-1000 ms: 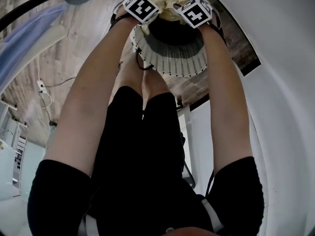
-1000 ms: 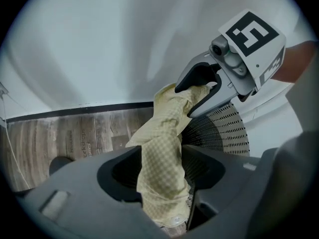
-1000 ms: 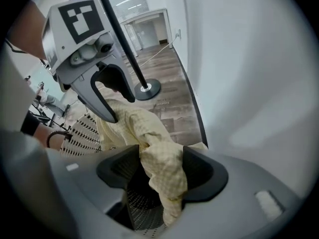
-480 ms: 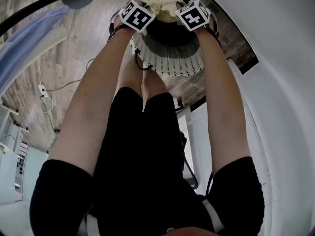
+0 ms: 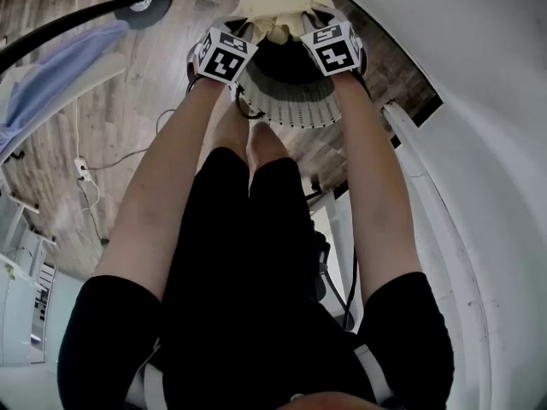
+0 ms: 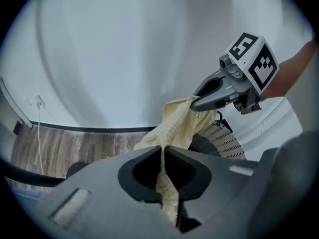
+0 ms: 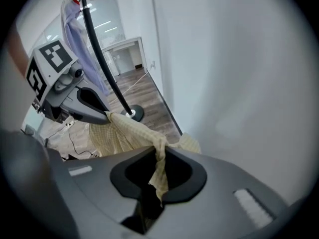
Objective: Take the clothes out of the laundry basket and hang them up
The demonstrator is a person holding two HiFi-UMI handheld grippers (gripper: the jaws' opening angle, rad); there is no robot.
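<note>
- At upper centre, a pale yellow checked cloth (image 5: 275, 5) is pinched by the left gripper (image 6: 163, 158) and right gripper (image 7: 158, 168), whose jaws have just closed on it.
- A round slatted basket (image 5: 295, 101) is seen below.

Pale yellow checked garment (image 5: 275, 8), bunched, pinched at both ends by left claw (image 6: 163, 153) and right claw (image 7: 158, 156), above white slatted laundry basket (image 5: 295, 101).

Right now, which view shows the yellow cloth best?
Left gripper view: yellow checked cloth spans clearly between left gripper and right gripper. Right gripper view shows it bunched; head view only a pale strip between the grippers.
</note>
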